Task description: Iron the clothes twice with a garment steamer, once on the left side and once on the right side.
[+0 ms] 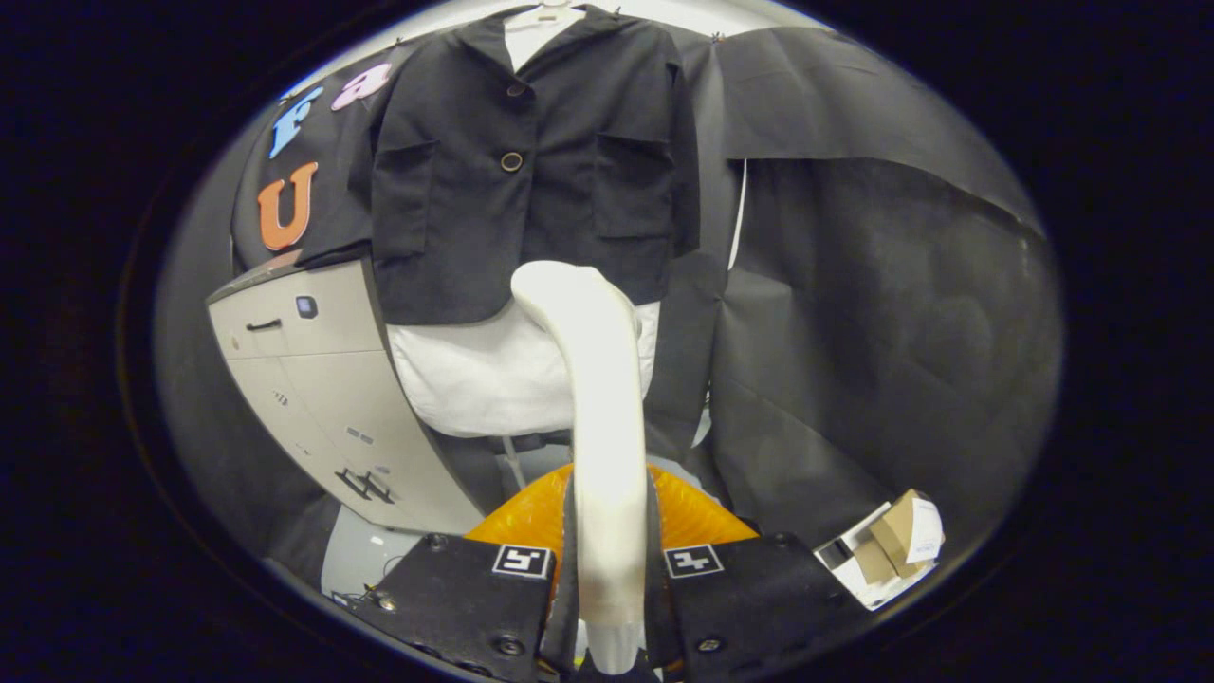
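1. The tongs (609, 579) are closed on the white handle of the garment steamer (593, 398); both fingers press against its sides, one on each side of the handle.
2. The garment steamer rises upright from between the fingers, and its top curves forward toward the black jacket (531, 161).
3. The steamer's curved head sits in front of the jacket's lower hem, about at the middle of the jacket, just below the lower of the two buttons (511, 161). Whether the head touches the cloth cannot be told.
4. The black jacket hangs on a white hanger (545, 14), front facing the steamer, with a patch pocket on each side of the button line.
5. A white garment (493, 375) shows beneath the jacket's hem and behind the steamer's shaft.
6. An orange ribbed part (531, 517) lies low behind the steamer's handle, just beyond the fingers.
7. A grey cabinet (322, 398) with drawers stands to the left of the jacket, its top near the jacket's lower left corner.
8. Small cardboard boxes (896, 545) lie low down, well apart from the jacket, to the right of the steamer's handle.
9. Black cloth (854, 285) hangs behind and to the right of the jacket.
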The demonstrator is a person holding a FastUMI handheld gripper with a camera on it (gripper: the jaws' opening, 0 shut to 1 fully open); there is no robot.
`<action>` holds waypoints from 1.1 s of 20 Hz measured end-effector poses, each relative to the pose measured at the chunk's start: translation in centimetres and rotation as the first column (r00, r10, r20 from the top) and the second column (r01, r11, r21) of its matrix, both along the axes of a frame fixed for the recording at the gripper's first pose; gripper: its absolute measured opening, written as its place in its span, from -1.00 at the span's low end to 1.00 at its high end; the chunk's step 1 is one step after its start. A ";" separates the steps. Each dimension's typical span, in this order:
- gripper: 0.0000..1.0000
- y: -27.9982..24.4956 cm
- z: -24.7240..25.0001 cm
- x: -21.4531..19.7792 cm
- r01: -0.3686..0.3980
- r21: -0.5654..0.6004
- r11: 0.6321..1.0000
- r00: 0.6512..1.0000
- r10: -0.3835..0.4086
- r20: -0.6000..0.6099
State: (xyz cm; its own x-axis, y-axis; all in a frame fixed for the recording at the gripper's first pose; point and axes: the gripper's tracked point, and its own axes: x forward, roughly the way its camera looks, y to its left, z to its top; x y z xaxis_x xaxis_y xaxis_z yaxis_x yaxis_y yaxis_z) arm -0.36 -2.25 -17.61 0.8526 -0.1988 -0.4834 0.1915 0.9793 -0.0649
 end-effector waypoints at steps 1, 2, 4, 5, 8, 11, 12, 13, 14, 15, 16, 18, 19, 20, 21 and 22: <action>-0.40 0.1 1.1 -0.9 -0.003 0.006 1.000 1.000 0.003 0.013; -0.40 0.0 2.1 -1.6 -0.006 0.008 1.000 1.000 0.005 0.031; -0.40 -0.2 4.0 -3.0 -0.020 0.008 1.000 0.998 0.020 0.065; -0.40 -0.2 4.8 -3.8 -0.034 0.010 0.999 0.996 0.033 0.080; -0.40 -0.5 6.7 -6.2 -0.090 -0.008 0.996 0.989 0.090 0.116; -0.40 -1.2 8.6 -9.6 -0.169 -0.008 0.986 0.976 0.169 0.140; -0.40 -1.6 9.2 -10.9 -0.193 -0.008 0.981 0.970 0.192 0.150; -0.40 -2.1 10.0 -12.3 -0.217 -0.009 0.976 0.963 0.215 0.164; -0.40 -2.4 10.7 -13.6 -0.240 -0.011 0.971 0.955 0.238 0.180; -0.40 -2.7 11.4 -15.0 -0.263 -0.013 0.965 0.946 0.260 0.195; -0.40 -2.9 12.2 -16.3 -0.286 -0.012 0.958 0.936 0.282 0.212; -0.40 -3.4 13.5 -19.0 -0.330 -0.010 0.944 0.916 0.322 0.238; -0.40 -3.6 14.2 -20.1 -0.348 -0.007 0.937 0.908 0.339 0.248; -0.39 -3.9 14.8 -21.0 -0.363 0.002 0.932 0.901 0.350 0.256; -0.39 -4.0 15.4 -21.9 -0.374 0.011 0.927 0.896 0.358 0.261; -0.39 -4.1 15.9 -22.8 -0.384 0.018 0.923 0.891 0.365 0.270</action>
State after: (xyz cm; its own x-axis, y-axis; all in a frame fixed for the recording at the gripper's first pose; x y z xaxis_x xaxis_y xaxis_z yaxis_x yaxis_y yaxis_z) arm -23.12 -6.36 -1.75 0.9531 0.1858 -0.2388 -0.1896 0.9818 0.0073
